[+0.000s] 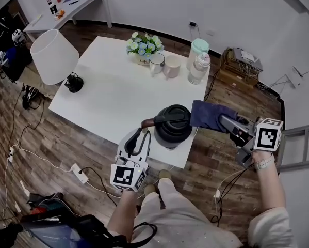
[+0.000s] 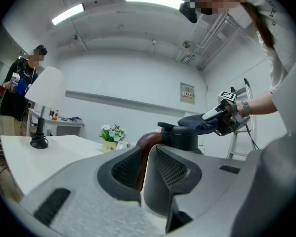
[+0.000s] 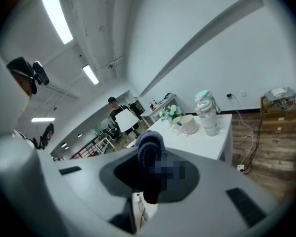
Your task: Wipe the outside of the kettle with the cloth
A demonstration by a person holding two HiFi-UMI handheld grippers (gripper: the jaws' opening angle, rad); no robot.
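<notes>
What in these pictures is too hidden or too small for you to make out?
Left gripper view: the kettle's lower body, hidden behind the left gripper, shut on its handle.
Right gripper view: the whole kettle, hidden behind the cloth clamped in the right gripper.
Head view: whether cloth and kettle touch; their edges overlap from above.
Head view: the flower pot's print, too small.

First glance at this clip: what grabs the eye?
The black kettle at the near edge of the white table, its brown handle clamped in the left tongs. The right tongs hold a dark blue cloth at its right side. A white lamp stands at the table's left.
</notes>
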